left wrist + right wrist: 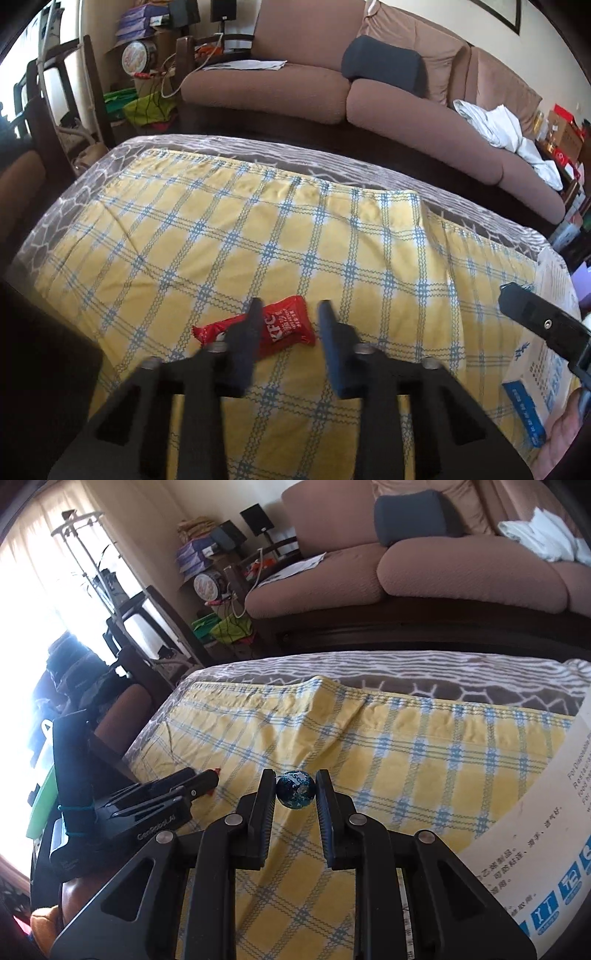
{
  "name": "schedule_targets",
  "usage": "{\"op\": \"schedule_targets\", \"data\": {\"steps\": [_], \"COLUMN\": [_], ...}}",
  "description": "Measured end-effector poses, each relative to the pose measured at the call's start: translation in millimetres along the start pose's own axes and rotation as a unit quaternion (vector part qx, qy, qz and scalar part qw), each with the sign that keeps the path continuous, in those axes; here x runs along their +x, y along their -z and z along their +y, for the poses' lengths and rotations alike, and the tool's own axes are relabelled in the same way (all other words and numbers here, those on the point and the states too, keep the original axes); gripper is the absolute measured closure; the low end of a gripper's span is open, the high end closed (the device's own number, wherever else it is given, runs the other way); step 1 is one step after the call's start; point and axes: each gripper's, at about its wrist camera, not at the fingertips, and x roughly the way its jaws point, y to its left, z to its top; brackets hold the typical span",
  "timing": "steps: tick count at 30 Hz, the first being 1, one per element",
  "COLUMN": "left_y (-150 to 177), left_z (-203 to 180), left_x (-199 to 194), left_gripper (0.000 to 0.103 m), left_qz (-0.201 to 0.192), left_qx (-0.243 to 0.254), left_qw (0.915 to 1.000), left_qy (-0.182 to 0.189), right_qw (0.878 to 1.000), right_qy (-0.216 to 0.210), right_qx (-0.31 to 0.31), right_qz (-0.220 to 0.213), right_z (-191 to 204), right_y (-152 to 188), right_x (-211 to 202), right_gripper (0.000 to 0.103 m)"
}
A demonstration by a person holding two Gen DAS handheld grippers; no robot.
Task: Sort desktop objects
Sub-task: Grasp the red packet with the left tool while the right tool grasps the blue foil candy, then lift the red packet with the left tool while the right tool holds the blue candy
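Ball point(295, 789) only in right view

Sachet point(284, 326) flat on the cloth point(258, 229) spread over the desk point(258, 147), near edge, left of centre. Left gripper point(290, 314) right over it, one finger across the sachet's middle, the other just off its right end. Right gripper point(295, 786) further right, with a ball point(295, 789) pinched between its pads, clear of the cloth. Box point(535, 830) on the desk's right side, just beside the right gripper. Sofa point(266, 88) behind the desk's far edge, with papers point(243, 65) on its left seat, a cushion point(380, 66) against the back at the middle and laundry point(495, 125) on its right seat.
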Motion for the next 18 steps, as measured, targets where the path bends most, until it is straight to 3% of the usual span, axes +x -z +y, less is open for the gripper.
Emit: {"op": "schedule_targets", "data": {"steps": [6, 18], "left_y": [4.6, 14.9], "left_z": [0.2, 10.0], "left_x": [-6.8, -41.7], "left_gripper": [0.099, 0.103], "left_qz": [-0.003, -0.021], "left_qx": [0.007, 0.013], "left_qw": [0.9998, 0.9997], "left_qy": [0.016, -0.001], "right_qw": [1.000, 1.000], "right_qy": [-0.003, -0.005], "right_qx": [-0.008, -0.020], "right_qz": [0.006, 0.002], "right_z": [5.7, 14.0], "right_y": [2.2, 1.5], "right_x": [2.8, -1.8], "right_gripper": [0.083, 0.083]}}
